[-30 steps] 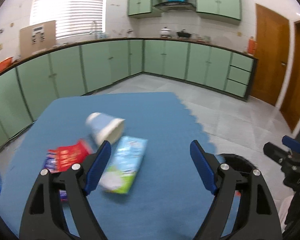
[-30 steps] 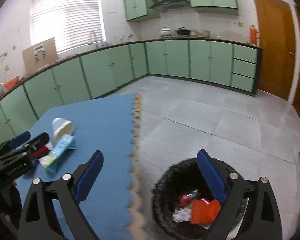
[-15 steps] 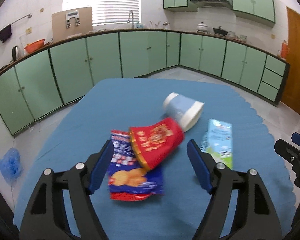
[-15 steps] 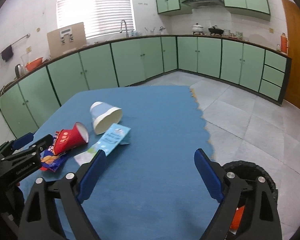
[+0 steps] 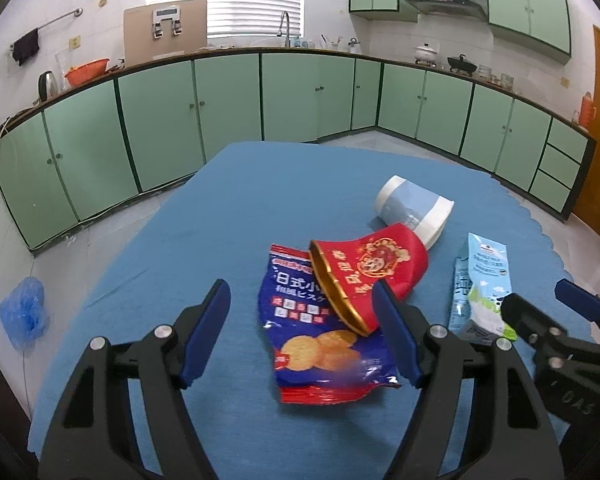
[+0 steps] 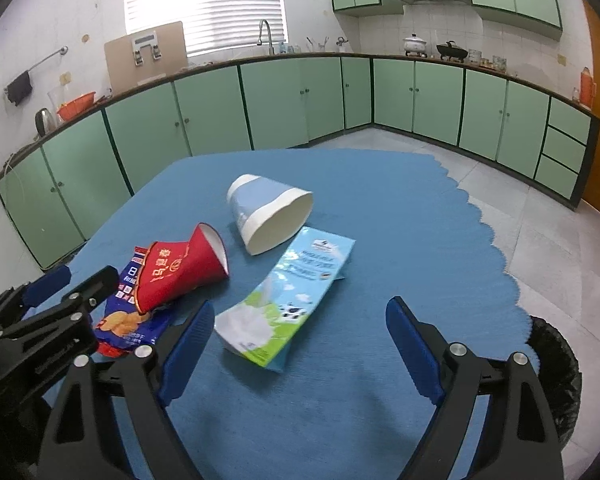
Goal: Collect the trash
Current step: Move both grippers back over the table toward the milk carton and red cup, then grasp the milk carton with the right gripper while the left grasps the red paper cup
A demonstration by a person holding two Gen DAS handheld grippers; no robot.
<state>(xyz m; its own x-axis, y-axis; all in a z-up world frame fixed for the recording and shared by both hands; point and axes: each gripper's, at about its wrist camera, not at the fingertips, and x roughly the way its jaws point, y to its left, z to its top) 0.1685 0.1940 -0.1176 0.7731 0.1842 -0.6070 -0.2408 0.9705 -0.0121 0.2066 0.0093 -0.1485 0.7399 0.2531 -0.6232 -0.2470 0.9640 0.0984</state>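
Observation:
Several pieces of trash lie on a blue mat (image 5: 228, 208). A blue biscuit wrapper (image 5: 312, 336) lies flat, with a red paper cup (image 5: 368, 268) on its side over it. A blue-and-white cup (image 5: 414, 208) lies behind. A flattened milk carton (image 5: 480, 280) lies to the right. My left gripper (image 5: 300, 332) is open and empty, its fingers either side of the wrapper and red cup. My right gripper (image 6: 300, 348) is open and empty, just short of the milk carton (image 6: 288, 296). The red cup (image 6: 180, 272), blue-and-white cup (image 6: 268, 212) and wrapper (image 6: 128, 320) also show there.
A black-lined trash bin (image 6: 556, 364) stands on the tiled floor past the mat's scalloped right edge. Green cabinets (image 5: 228, 104) line the back and left walls. A blue plastic bag (image 5: 22, 312) lies on the floor left of the mat.
Both grippers have swung left from the bin toward the trash on the mat. The left gripper has closed in on the wrapper and red cup. Both stay open.

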